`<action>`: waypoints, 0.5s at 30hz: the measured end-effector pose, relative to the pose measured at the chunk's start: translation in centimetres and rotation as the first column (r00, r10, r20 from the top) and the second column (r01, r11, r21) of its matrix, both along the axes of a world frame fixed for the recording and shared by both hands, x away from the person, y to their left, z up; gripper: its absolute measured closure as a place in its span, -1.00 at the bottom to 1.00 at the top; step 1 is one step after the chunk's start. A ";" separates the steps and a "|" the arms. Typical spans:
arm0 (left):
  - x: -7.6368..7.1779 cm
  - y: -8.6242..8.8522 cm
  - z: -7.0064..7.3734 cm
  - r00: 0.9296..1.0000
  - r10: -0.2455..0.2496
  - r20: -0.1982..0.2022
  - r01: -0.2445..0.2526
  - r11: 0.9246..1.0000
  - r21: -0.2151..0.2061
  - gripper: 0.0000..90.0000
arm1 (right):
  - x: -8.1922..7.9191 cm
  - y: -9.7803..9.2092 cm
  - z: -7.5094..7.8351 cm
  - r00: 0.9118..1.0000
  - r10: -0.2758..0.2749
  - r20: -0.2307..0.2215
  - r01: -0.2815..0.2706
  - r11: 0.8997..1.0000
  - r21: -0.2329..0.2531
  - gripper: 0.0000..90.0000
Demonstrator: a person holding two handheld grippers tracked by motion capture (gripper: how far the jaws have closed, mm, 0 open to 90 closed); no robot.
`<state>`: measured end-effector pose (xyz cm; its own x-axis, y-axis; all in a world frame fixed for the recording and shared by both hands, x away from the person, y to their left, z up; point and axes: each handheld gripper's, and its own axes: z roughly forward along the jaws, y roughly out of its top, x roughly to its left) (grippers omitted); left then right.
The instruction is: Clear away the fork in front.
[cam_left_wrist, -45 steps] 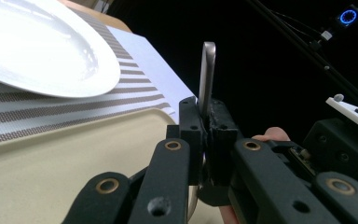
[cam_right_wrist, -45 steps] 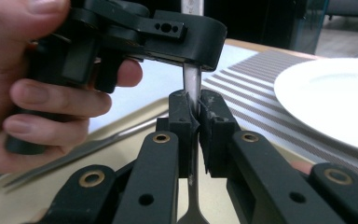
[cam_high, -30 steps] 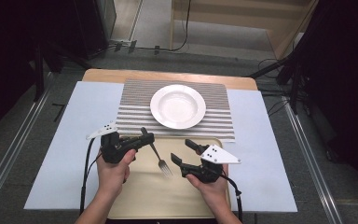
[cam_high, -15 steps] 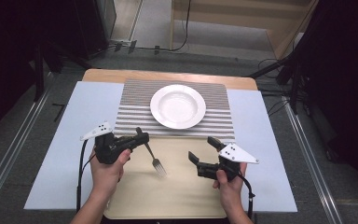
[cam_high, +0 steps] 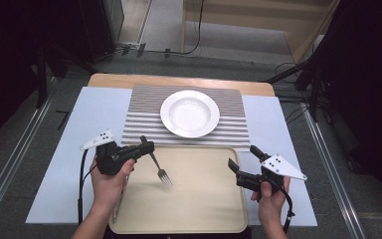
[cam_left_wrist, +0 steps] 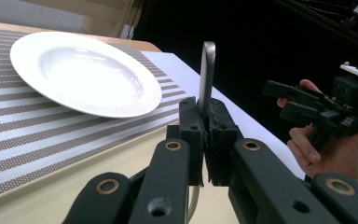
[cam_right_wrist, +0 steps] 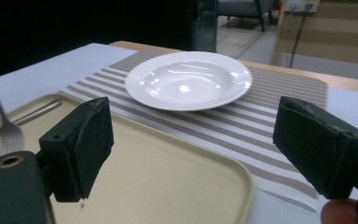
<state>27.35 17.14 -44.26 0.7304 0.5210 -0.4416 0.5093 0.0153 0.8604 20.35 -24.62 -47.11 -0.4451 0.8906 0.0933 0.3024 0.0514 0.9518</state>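
A silver fork [cam_high: 156,167] slants tines-down over the beige tray [cam_high: 199,209]. My left gripper [cam_high: 146,145] is shut on its handle. In the left gripper view the handle [cam_left_wrist: 208,70] sticks up from between the closed pads of my left gripper [cam_left_wrist: 204,135]. Whether the tines [cam_right_wrist: 8,133] touch the tray I cannot tell. At the tray's right edge my right gripper [cam_high: 243,159] is open and holds nothing. In its own view my right gripper [cam_right_wrist: 200,144] has its pads wide apart. A white plate [cam_high: 189,113] sits beyond the tray on a striped placemat [cam_high: 139,119].
A pale blue mat [cam_high: 79,129] covers the wooden table under tray and placemat. The plate [cam_right_wrist: 189,79] lies straight ahead of the right gripper, past the tray's rim [cam_right_wrist: 242,182]. Dark stands and cables ring the table.
My right gripper has drawn away to the right, from near the fork to the tray's right edge. The left gripper has shifted slightly left with the fork in it.
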 end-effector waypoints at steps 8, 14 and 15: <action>0.0 0.6 -0.1 1.000 -0.003 -0.008 0.003 1.000 0.016 0.91 | -0.6 -2.5 -0.7 0.997 -0.071 0.008 0.071 0.997 0.003 -0.71; 0.0 1.3 -0.2 1.000 -0.011 -0.012 0.011 1.000 0.015 0.91 | -0.8 -4.2 -1.5 0.995 -0.097 -0.003 0.097 0.995 0.017 -0.71; 0.0 1.5 -0.2 1.000 -0.014 -0.014 0.014 1.000 0.015 0.90 | -0.9 -4.4 -1.6 0.995 -0.102 -0.005 0.102 0.995 0.018 -0.71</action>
